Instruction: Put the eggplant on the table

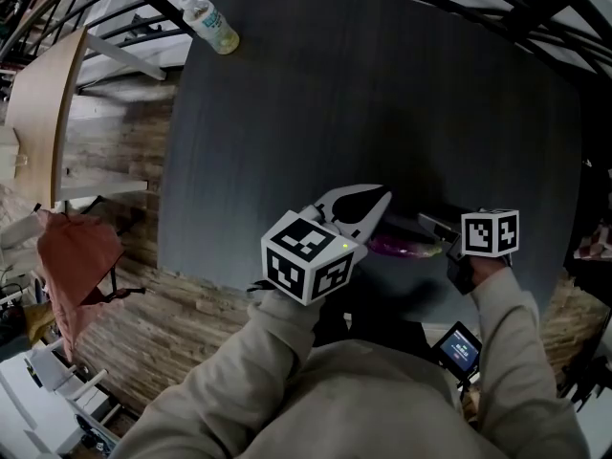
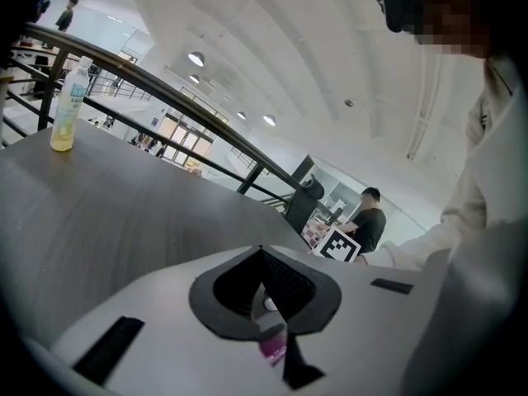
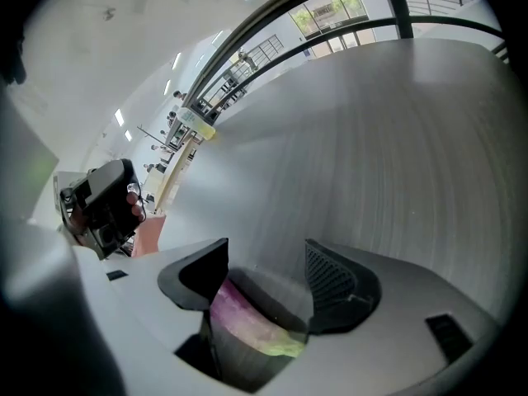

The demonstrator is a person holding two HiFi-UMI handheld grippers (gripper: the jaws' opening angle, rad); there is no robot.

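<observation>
Got the eggplant [image 1: 404, 248] lying on the dark tabletop [image 1: 382, 94] down by its 6 o'clock edge, loose between the wide-spread jaws of the right gripper [image 3: 266, 252]. Left gripper [image 2: 262, 254] at the eggplant's 10 o'clock, jaws pressed together at the tips, sliver of purple peeking underneath. Bottle [image 1: 212, 24] way off at 11 o'clock.

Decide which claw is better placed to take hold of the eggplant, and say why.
Right, probably. The right claw stands open with the eggplant between its jaws; the left claw is shut and would need to open first.
</observation>
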